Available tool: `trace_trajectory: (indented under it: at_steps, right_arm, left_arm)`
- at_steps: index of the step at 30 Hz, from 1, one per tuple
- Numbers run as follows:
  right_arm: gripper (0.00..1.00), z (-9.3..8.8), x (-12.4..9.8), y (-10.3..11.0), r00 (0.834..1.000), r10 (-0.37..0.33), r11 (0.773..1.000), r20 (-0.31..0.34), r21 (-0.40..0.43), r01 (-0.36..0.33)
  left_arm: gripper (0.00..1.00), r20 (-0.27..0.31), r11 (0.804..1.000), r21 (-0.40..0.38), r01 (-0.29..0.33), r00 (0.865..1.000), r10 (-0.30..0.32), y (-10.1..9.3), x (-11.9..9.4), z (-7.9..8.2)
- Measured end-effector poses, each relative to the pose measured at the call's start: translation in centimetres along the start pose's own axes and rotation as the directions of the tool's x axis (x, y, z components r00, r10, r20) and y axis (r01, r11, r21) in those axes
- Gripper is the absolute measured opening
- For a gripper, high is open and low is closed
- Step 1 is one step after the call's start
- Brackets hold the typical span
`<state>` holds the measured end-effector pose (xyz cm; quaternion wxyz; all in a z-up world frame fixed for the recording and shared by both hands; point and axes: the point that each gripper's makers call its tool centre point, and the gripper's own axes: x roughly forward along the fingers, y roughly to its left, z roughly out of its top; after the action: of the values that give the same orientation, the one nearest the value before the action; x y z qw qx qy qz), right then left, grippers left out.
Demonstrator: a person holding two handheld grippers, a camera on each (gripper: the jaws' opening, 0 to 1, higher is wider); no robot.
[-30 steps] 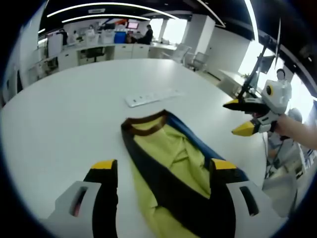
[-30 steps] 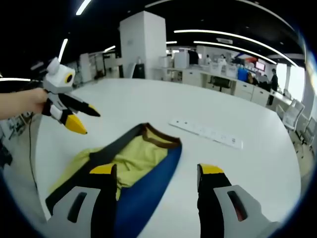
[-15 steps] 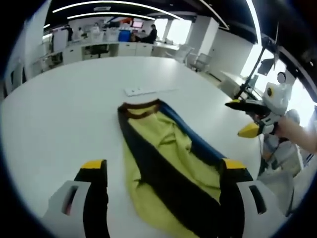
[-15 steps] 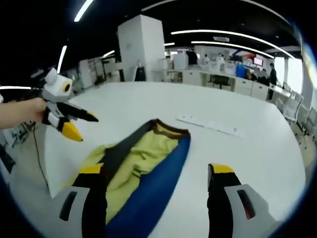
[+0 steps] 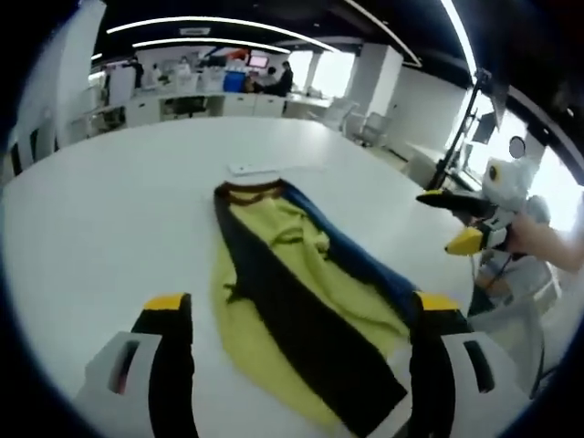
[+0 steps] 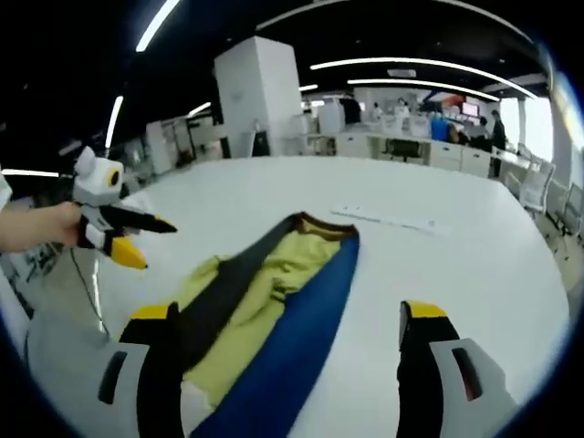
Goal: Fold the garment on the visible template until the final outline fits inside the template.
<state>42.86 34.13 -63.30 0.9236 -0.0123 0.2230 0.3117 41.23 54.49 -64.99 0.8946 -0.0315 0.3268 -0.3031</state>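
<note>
a yellow, black and blue garment with a brown collar (image 5: 301, 301) is laid folded lengthwise on the round white table (image 5: 109, 210). both the left gripper (image 5: 301, 315) and right gripper (image 6: 297, 319) are held above it, jaws wide, nothing gripped.

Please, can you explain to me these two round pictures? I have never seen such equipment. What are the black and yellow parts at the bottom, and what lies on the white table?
A person holds one grasping tool in each hand, and each tool carries a fisheye camera looking forward along its two jaws. The black, yellow-tipped jaws at the bottom belong to that camera's own tool: the left tool in the left gripper view, the right tool in the right gripper view. Each tool also appears, held in a hand, at the edge of the other view. Both are open and hold nothing. On the white table lies a folded garment, yellow with black and blue bands and a brown collar. Beyond it lies a flat white strip.
</note>
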Motion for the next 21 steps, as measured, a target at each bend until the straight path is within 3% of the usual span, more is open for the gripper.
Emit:
trace_trajectory:
  at_steps: [6, 10, 21]
  right_arm:
    - [1.00, -1.7, -2.6, 1.4, 0.999, -0.020, 0.999, 0.033, 0.033, 0.019]
    - [1.00, -3.0, -4.4, 2.3, 0.998, -0.044, 0.998, 0.047, 0.051, 0.042]
    - [1.00, -5.5, -7.5, 4.0, 0.998, -0.052, 0.997, 0.020, 0.066, 0.050]
  left_arm:
    - [0.99, 0.001, 1.000, -0.016, -0.017, 1.000, 0.017, -1.5, -2.3, -2.9]
    - [0.99, 0.021, 0.999, -0.035, -0.030, 0.999, 0.031, -1.8, -3.3, -4.0]
    - [0.99, -0.002, 0.997, -0.064, -0.039, 0.999, 0.039, -3.4, -5.5, -7.4]
